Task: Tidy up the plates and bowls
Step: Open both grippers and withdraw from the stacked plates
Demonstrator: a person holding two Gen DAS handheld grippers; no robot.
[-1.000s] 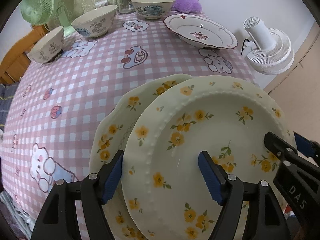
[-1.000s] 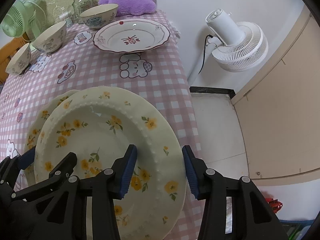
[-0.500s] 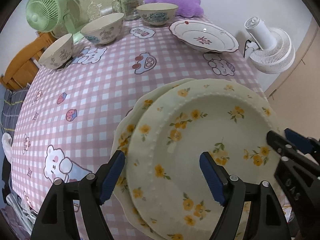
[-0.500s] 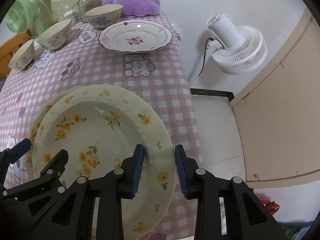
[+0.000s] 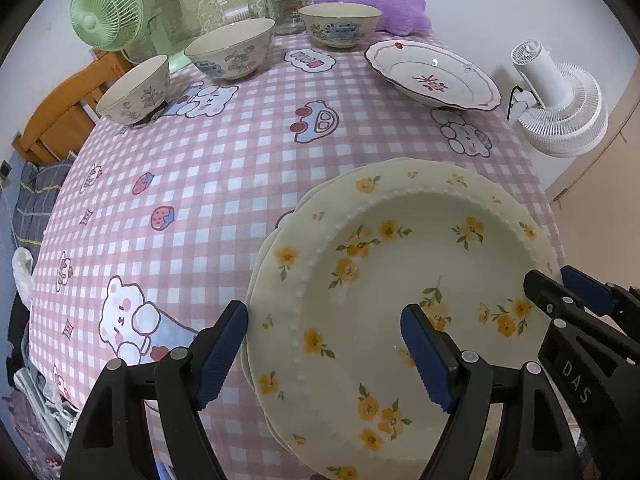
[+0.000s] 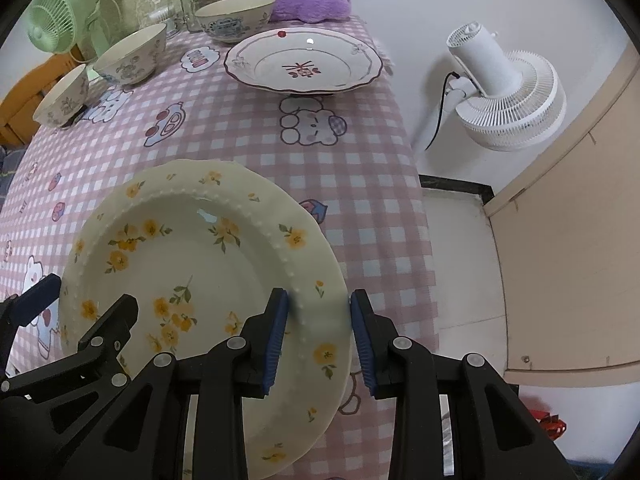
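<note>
Cream ceramic plate with yellow flowers and a beaded ring [image 5: 404, 280] is lying on a matching plate [image 5: 262, 256] at the near corner of the pink checked tabletop [image 5: 224, 176], its right rim sitting between the pads of the right tool [image 6: 316, 338], which have just been closing and are now clenched on it. The left tool [image 5: 324, 350] is standing released, straddling the left rim. Only the left view is showing the lower plate's edge; only the right view is showing the floor beside the tabletop.

Glossy glazed flowered plate [image 5: 416, 280] lies on the matt checked cloth tablecloth [image 5: 224, 176].
</note>
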